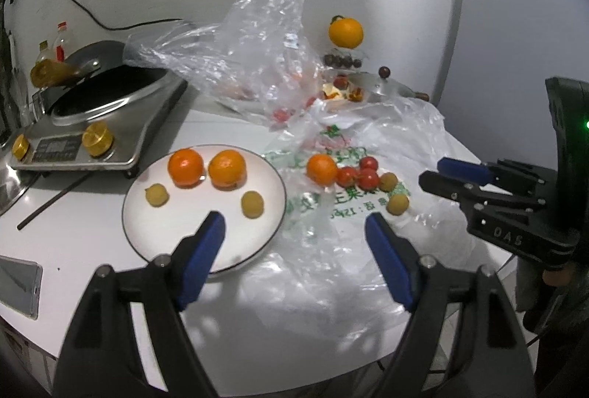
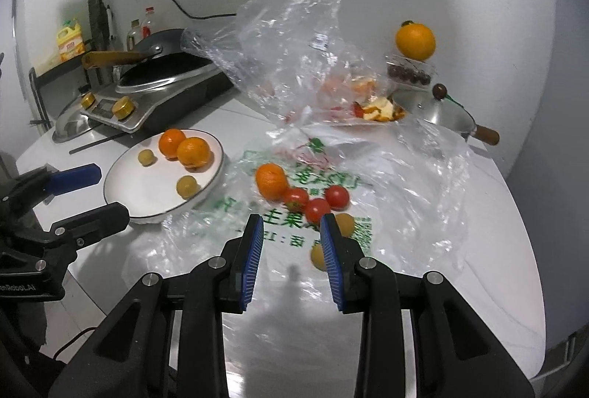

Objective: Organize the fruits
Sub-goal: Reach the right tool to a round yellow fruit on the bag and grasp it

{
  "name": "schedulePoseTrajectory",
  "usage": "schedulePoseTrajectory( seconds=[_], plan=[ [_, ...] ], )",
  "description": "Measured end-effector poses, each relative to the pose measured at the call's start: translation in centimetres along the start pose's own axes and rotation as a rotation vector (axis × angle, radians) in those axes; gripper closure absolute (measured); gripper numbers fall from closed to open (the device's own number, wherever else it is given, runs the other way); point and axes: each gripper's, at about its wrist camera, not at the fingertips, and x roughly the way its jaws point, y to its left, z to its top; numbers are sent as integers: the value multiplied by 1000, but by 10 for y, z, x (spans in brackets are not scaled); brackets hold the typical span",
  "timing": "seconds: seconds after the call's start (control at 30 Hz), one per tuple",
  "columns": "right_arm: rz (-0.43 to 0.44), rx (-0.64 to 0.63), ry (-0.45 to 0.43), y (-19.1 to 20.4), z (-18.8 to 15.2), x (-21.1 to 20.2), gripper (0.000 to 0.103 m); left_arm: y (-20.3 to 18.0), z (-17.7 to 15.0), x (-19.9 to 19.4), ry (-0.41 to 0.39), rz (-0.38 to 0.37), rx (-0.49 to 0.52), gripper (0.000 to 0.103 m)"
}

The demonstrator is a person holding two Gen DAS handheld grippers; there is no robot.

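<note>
— What do you have on the white plate (image 1: 147, 232) right now?

— Two oranges (image 1: 186, 167) sit side by side at its far edge, with two small yellow-green fruits (image 1: 252, 203) nearer you, apart from each other. Your left gripper (image 1: 294, 227) hangs above the plate's near rim, its blue pads spread wide with nothing between them.

— And the fruit that is off the plate?

— It lies on the printed plastic bag (image 2: 294, 225) to the plate's right: one orange (image 2: 271, 181) touching a cluster of three cherry tomatoes (image 2: 317, 209), and two more yellow-green fruits (image 2: 345, 223) just beside them. Your right gripper (image 2: 291, 238) points over that bag, its pads a narrow gap apart and gripping nothing; the nearer yellow-green fruits are partly hidden behind its right finger.

— Anything else on your counter?

— A crumpled clear bag (image 1: 257, 48) stands behind the fruit, an induction cooker (image 1: 92, 140) with a wok sits at the left, and another orange (image 2: 415, 41) is perched on a box at the back.
</note>
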Motion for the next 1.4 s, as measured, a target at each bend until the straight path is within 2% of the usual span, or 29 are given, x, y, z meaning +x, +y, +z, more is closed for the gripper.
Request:
schedulePoseTrajectory(
  seconds=[0.27, 0.5, 1.13, 1.2, 1.4],
  plan=[
    [5, 27, 10, -19, -8, 5, 69, -17, 1, 11, 16, -2, 33, 23],
    [6, 32, 55, -29, -19, 24, 69, -26, -2, 22, 11, -11, 58, 23],
    [43, 5, 178, -26, -22, 81, 69, -28, 1, 51, 51, 5, 78, 23],
    [45, -2, 180, -27, -23, 82, 74, -31, 2, 53, 53, 5, 87, 23],
    [51, 22, 134, -43, -20, 67, 74, -49, 4, 62, 53, -9, 134, 23]
  ],
)
